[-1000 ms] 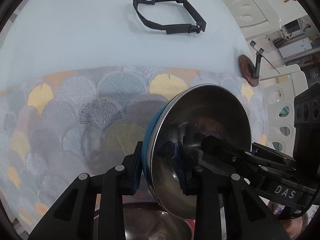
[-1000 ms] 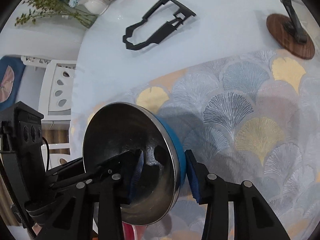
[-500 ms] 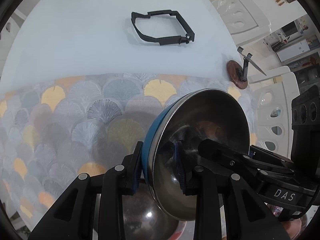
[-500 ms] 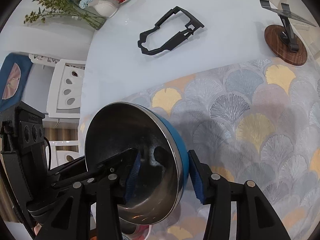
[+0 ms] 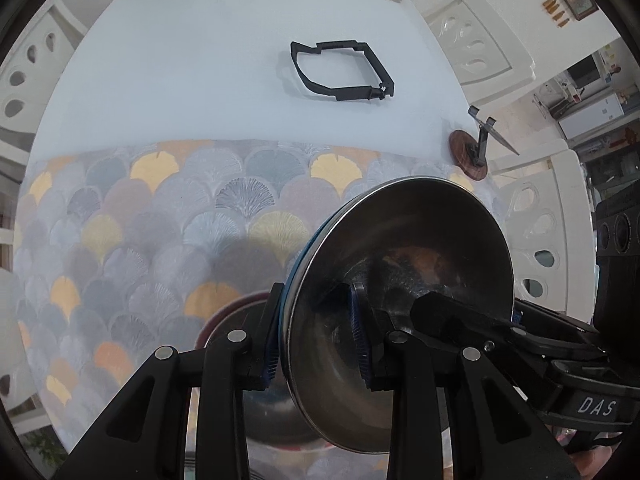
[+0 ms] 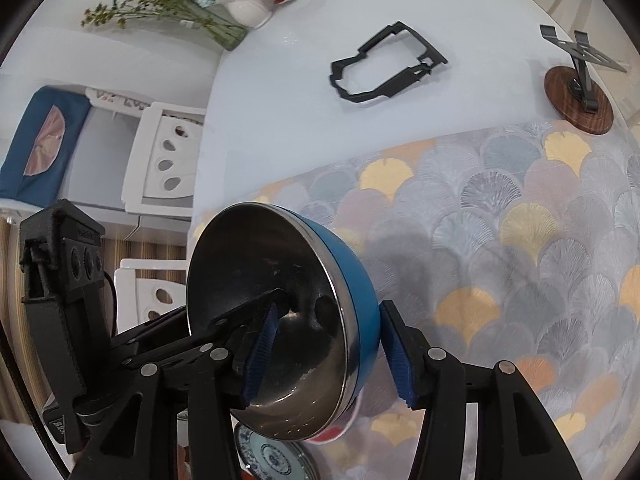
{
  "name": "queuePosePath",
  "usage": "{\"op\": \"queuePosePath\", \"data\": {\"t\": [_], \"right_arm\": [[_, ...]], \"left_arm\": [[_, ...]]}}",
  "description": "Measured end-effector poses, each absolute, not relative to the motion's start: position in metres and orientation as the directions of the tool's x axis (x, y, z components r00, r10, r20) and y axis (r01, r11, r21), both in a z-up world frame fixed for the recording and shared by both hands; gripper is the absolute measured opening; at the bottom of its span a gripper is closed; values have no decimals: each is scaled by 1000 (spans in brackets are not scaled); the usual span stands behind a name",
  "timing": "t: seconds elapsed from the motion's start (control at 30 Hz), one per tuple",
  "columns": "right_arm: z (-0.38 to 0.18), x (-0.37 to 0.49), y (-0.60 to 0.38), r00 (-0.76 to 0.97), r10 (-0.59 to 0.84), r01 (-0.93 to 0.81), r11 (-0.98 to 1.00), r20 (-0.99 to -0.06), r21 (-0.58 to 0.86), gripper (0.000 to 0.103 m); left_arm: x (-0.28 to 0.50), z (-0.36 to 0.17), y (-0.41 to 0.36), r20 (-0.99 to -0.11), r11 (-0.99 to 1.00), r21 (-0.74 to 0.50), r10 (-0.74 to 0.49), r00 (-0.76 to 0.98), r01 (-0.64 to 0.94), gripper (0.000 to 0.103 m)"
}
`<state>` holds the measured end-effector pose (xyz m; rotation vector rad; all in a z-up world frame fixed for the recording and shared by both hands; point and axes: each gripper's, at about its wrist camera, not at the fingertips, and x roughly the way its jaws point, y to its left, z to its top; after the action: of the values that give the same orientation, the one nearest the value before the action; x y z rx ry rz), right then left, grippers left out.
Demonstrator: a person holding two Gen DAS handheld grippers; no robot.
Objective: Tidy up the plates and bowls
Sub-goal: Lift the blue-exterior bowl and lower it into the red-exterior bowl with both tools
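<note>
A steel bowl with a blue outside (image 5: 404, 280) is held tilted on edge above the patterned placemat (image 5: 168, 216). My left gripper (image 5: 316, 332) is shut on its rim, one pad inside and one outside. My right gripper (image 6: 328, 352) grips the opposite rim of the same bowl (image 6: 280, 312) the same way. Below it sits a second steel bowl with a red outside (image 5: 256, 412), partly hidden. A blue-patterned plate (image 6: 276, 456) lies at the bottom of the right wrist view under a red-rimmed bowl (image 6: 336, 432).
A black plastic frame (image 5: 344, 70) lies on the white table (image 5: 200, 60) beyond the mat. A phone stand on a round wooden base (image 6: 580, 96) stands at the mat's far corner. A flower vase (image 6: 224, 28) and white chairs (image 6: 160, 160) are at the table's edge.
Both grippers have lifted the blue bowl higher and pulled back. More of the table and the red bowl beneath now show.
</note>
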<state>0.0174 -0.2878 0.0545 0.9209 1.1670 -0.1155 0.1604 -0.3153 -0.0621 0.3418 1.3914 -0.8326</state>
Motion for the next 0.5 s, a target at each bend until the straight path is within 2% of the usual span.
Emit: {"op": "queuePosePath", "data": {"t": [0.5], "right_arm": [[75, 7, -256, 444, 378, 507, 642, -812, 576, 53]], "left_arm": [[147, -46, -277, -942, 703, -259, -335, -13, 662, 29]]}}
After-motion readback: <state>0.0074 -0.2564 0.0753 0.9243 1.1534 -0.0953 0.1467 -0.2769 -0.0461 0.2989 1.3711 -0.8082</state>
